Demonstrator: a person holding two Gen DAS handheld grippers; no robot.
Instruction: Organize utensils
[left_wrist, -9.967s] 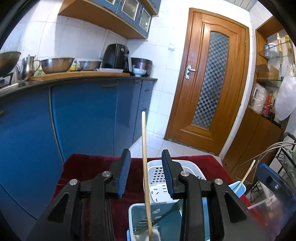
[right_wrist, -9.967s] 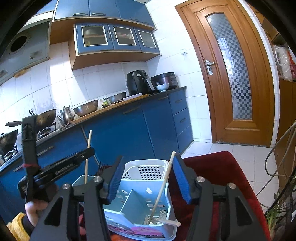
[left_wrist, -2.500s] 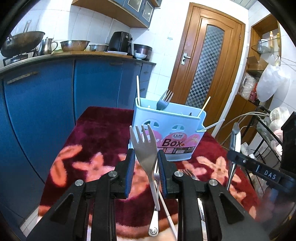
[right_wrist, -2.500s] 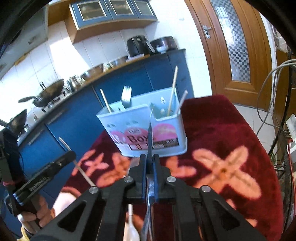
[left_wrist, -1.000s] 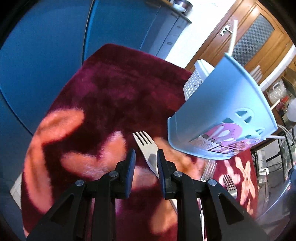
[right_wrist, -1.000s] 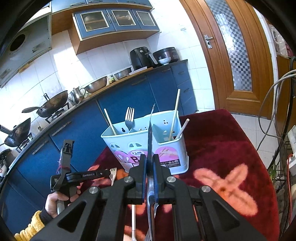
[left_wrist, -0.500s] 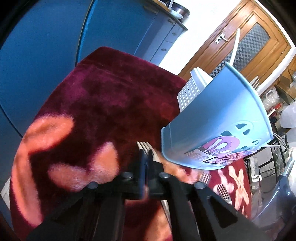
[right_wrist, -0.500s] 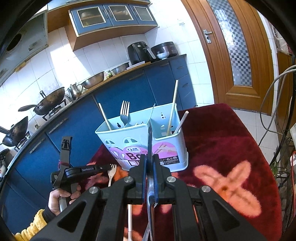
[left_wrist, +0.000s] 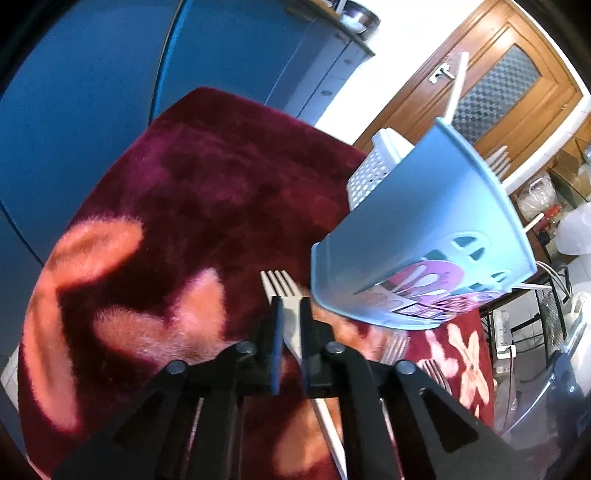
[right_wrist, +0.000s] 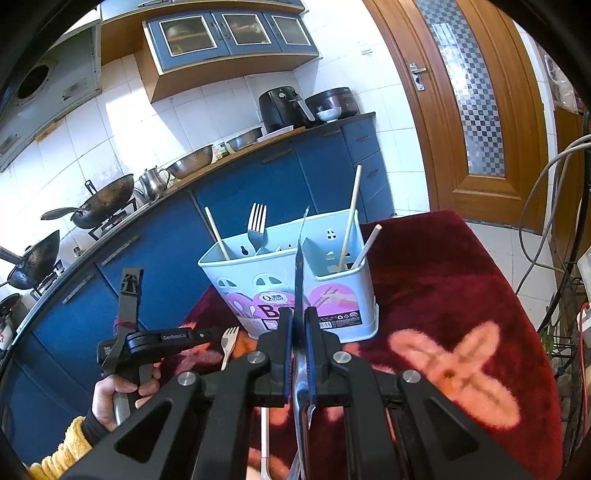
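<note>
Left gripper (left_wrist: 288, 321) sits low over the red floral cloth (left_wrist: 207, 192), fingers drawn in around the neck of a pale fork (left_wrist: 279, 284). Pads look to be touching it, but the fork seems to lie flat on the cloth just beside the caddy's base; whether it is firmly pinched, cannot tell. The right wrist view shows the same fork with tines pointing toward the caddy.

Light blue utensil caddy (right_wrist: 295, 280) stands upright near the middle of the cloth. Contents seen: 1 metal fork (right_wrist: 256, 225) and 1 chopstick (right_wrist: 218, 234) in the left compartment, 2 chopsticks (right_wrist: 349, 218) in the right compartment.

Right gripper (right_wrist: 300, 317) is pressed together on a knife (right_wrist: 300, 258), held edge-on, tip up and aimed at the caddy's centre divider. Knife is not yet over the rim.

Progress, judged: partly done. 4 items are stowed. Left to do: the knife, the pale fork, and at least 2 more forks (left_wrist: 395, 345) lying on the cloth near the caddy's front. A further handle (right_wrist: 264, 439) shows below the right gripper; type unclear.
</note>
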